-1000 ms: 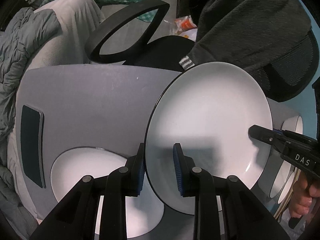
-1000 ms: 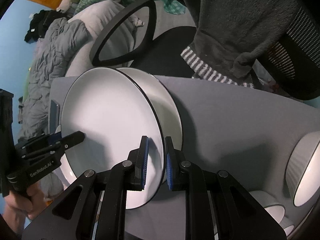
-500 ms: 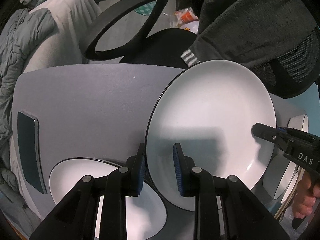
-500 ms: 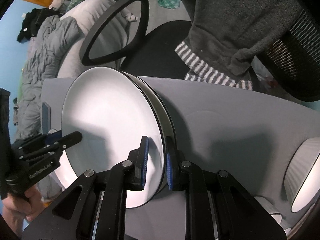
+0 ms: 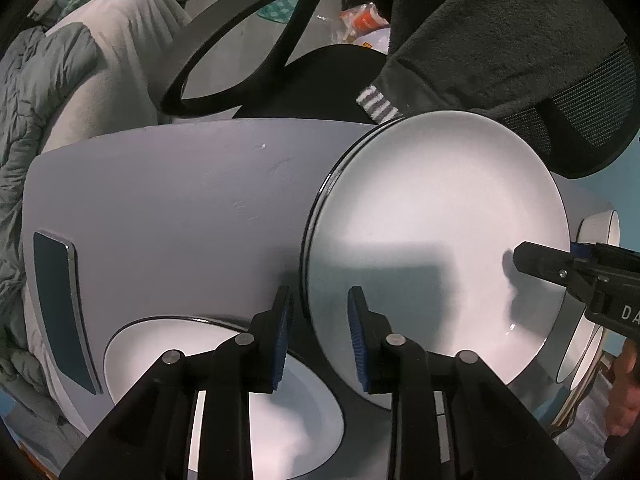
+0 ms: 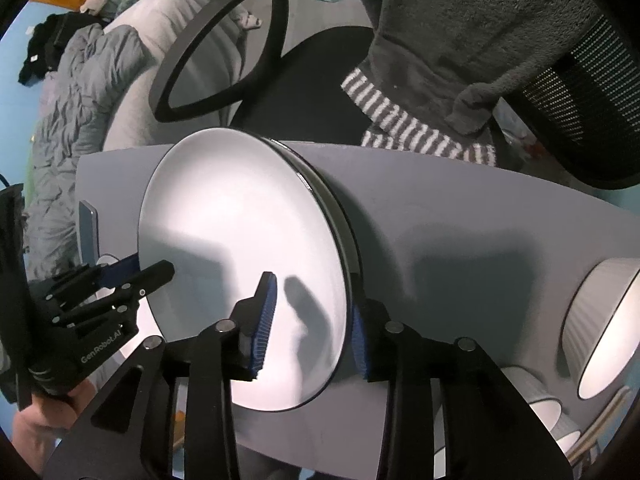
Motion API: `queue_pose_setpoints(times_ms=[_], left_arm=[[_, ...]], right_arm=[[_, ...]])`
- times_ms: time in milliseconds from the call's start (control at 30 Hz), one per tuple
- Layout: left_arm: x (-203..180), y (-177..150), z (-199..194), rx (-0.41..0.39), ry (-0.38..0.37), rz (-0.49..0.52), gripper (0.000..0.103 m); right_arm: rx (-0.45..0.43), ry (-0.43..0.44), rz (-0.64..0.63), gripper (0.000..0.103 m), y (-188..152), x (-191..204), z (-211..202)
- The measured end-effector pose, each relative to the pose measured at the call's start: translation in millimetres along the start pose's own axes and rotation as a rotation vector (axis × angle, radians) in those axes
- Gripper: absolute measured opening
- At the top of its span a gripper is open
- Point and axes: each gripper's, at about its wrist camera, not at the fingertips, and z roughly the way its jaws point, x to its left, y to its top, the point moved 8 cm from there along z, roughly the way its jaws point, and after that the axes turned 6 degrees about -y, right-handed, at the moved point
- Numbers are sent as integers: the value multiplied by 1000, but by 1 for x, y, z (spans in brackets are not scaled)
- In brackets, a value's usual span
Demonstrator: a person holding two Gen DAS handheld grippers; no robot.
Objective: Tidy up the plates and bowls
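Observation:
A white plate with a black rim lies on top of a second like plate, whose rim shows just beneath it on the grey table. My left gripper straddles the top plate's left edge. Its jaws are opening, and a thin gap shows beside the outer pad. My right gripper straddles the opposite edge, its jaws opening wide, and the inner pad stands clear above the plate. Another white plate lies under my left gripper.
White ribbed bowls stand at the table's right end. A dark phone lies at the left edge. Behind the table is a black office chair with a dark fleece garment over it.
The held plate has sunk flat onto the plate beneath it. My right jaws have spread apart off its rim, and my left jaws have parted slightly.

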Motion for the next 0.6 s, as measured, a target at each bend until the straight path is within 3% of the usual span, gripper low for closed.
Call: queue_pose_setpoints(times_ms=[100,267,367,600], left_arm=[[4,-4,-2,-9,-10,-3,30],[12,-9,-7,-40,-10,7,43],[15,-13,-10,-42,-4,22,47],[18,-19,-26,-82,-21,71,61]], right_arm=[[12,-18,-3,35,-2,0,-1],[11,-58,11,36,-4,0,-4],[-17,-128,1,47,-4,-3,-9],[-38,-144,-5,47,-13,-1,-11]])
